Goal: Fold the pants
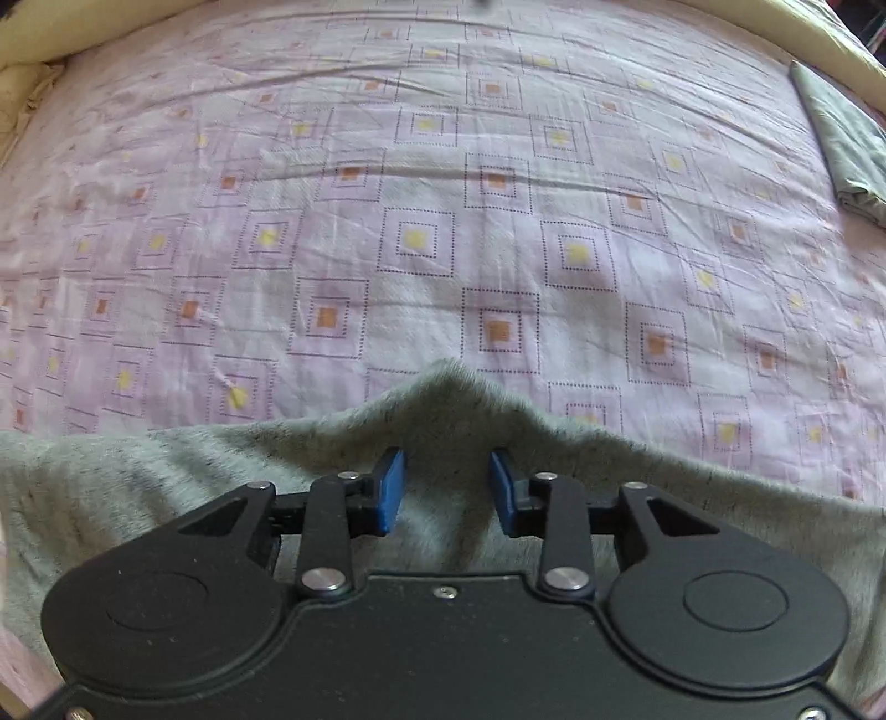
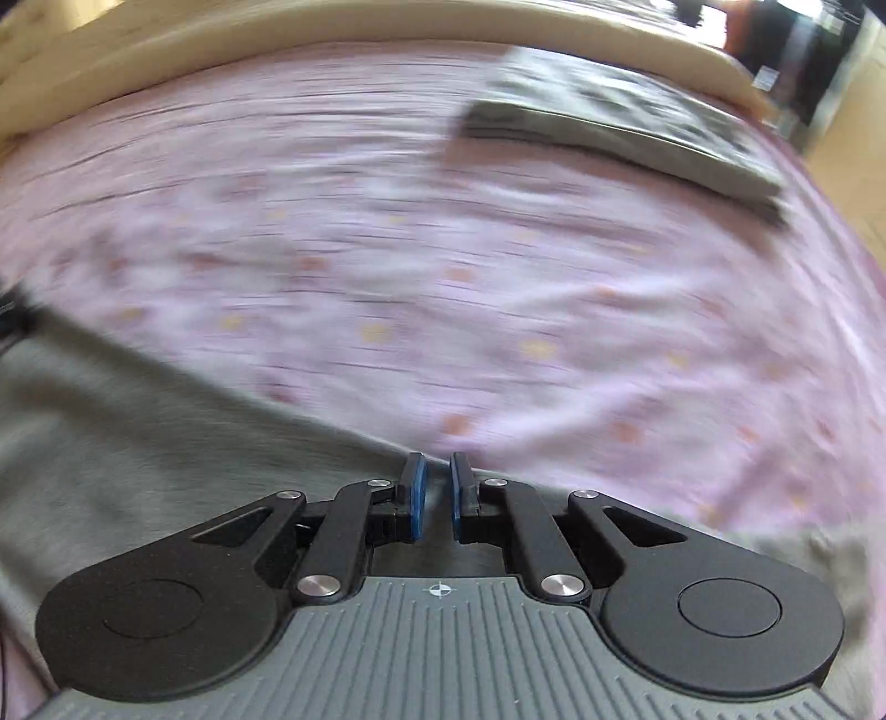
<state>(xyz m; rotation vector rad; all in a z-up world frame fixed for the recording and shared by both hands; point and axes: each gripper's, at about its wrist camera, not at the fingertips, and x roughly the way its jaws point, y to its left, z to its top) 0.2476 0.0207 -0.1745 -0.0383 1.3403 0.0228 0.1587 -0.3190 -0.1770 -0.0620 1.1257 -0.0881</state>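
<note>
The grey pants point(image 1: 166, 487) lie on the pink patterned bed sheet point(image 1: 443, 221), filling the near part of the left wrist view. A tented ridge of the fabric rises between the blue pads of my left gripper point(image 1: 446, 462), whose jaws stand apart and do not press on it. In the blurred right wrist view, my right gripper point(image 2: 437, 462) hovers over the edge of the pants point(image 2: 138, 432). Its jaws are a narrow slit apart, and I see nothing clearly held between them.
A folded grey garment point(image 1: 841, 144) lies at the bed's far right; in the right wrist view, this folded stack point(image 2: 620, 127) sits near the far edge. A beige padded rim point(image 2: 277, 44) borders the sheet point(image 2: 443, 277). Floor point(image 2: 847, 138) shows beyond the right corner.
</note>
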